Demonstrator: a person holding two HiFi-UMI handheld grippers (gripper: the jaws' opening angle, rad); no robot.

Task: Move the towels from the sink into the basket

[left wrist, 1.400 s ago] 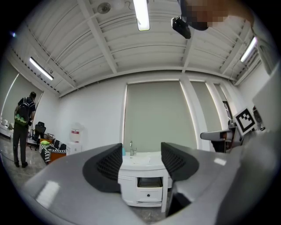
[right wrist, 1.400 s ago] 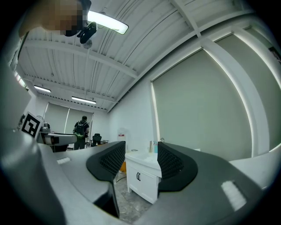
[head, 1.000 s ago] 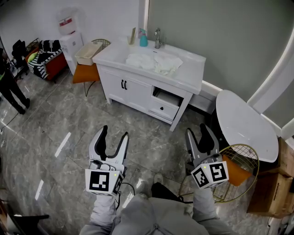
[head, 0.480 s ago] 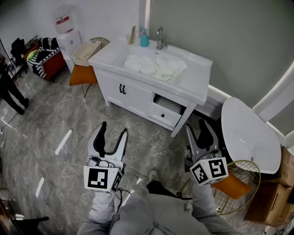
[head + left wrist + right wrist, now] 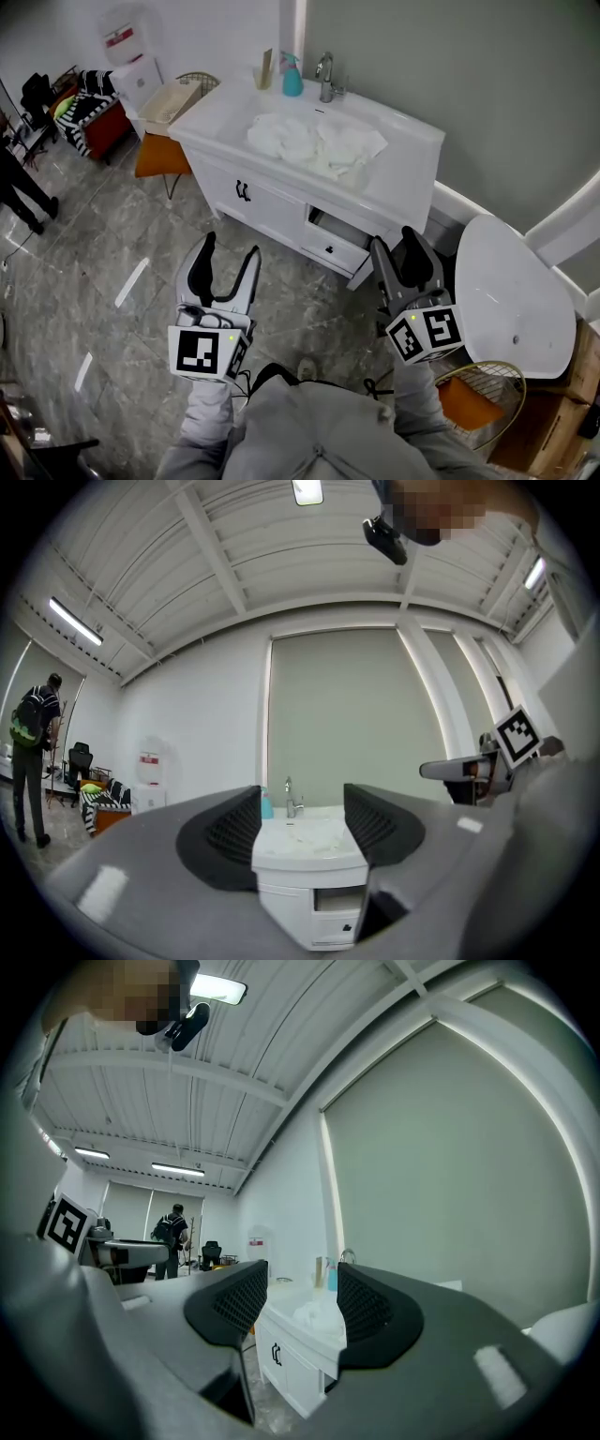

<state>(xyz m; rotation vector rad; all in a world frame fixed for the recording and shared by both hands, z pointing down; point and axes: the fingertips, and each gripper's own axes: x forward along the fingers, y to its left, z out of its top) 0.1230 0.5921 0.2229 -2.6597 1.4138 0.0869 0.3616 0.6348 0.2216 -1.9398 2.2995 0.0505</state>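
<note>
Left gripper (image 5: 232, 248) is hanging out in front of the sink (image 5: 412, 141), jaws spread and nothing between them. Right gripper (image 5: 394, 242) is sitting alongside, jaws parted a touch narrower and just as empty. Both are pointing at the sink and both are well short of it.

The towels (image 5: 314, 142), two crumpled white heaps touching each other, are lying in the sink, neither one lifted yet.

Here is where it could be going wrong. Those heaps are bunched together, so a pinch on one may be dragging the other over the rim and onto the floor (image 5: 141, 281). A drawer (image 5: 337, 228) below the sink is standing ajar, right in the right gripper's line, so a low reach could be knocking it. A teal bottle (image 5: 292, 82) and the tap (image 5: 325, 77) are standing on the surface just behind the sink, so a deep reach could be tipping the bottle.

Containers now. A pale basket (image 5: 169, 105) is sitting on an orange stool (image 5: 155, 155) left of the sink, looking empty from here. A gold wire basket (image 5: 483, 398) is standing well right of the sink, holding something orange.
</note>
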